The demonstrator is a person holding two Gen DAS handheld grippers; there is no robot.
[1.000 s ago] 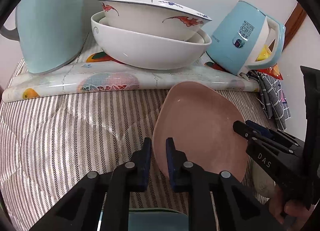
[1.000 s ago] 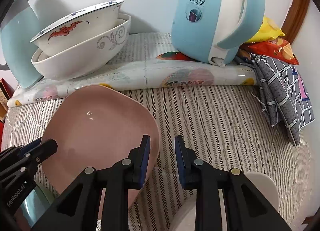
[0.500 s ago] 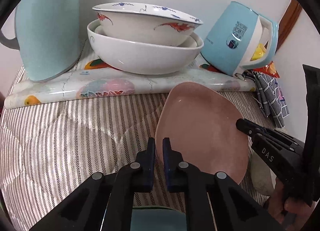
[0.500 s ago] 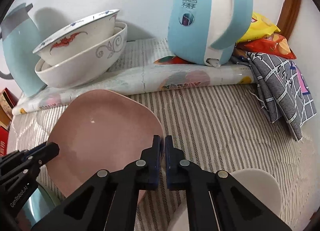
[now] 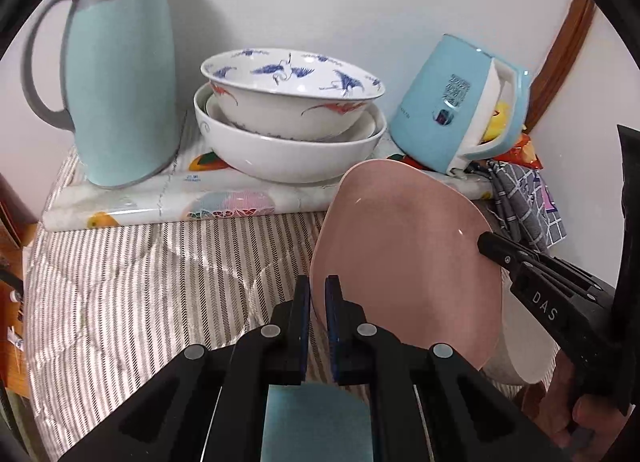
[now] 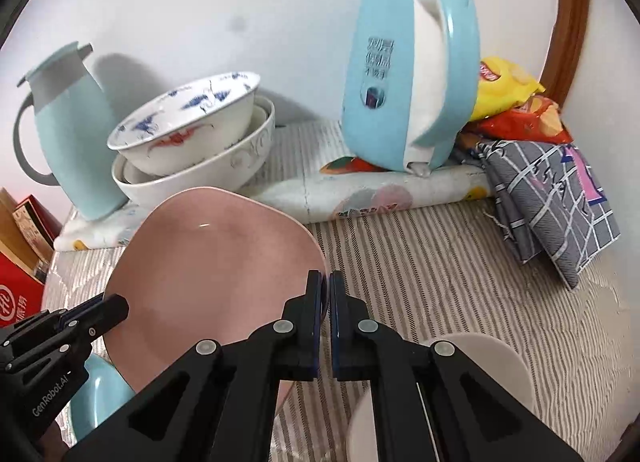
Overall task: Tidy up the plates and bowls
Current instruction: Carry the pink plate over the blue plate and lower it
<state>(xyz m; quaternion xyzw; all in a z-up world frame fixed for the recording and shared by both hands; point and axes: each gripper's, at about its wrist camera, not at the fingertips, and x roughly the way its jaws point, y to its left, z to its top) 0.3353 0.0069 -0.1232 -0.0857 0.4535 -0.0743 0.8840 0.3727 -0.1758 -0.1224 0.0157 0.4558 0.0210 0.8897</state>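
I have the pink plate [image 5: 404, 258] lifted over the striped surface [image 5: 140, 282], left tool [image 5: 317, 298] clamped on its left rim, right tool [image 6: 325, 294] clamped on its right rim. I'd keep both level carrying it toward the far stacked bowls [image 5: 288, 130]
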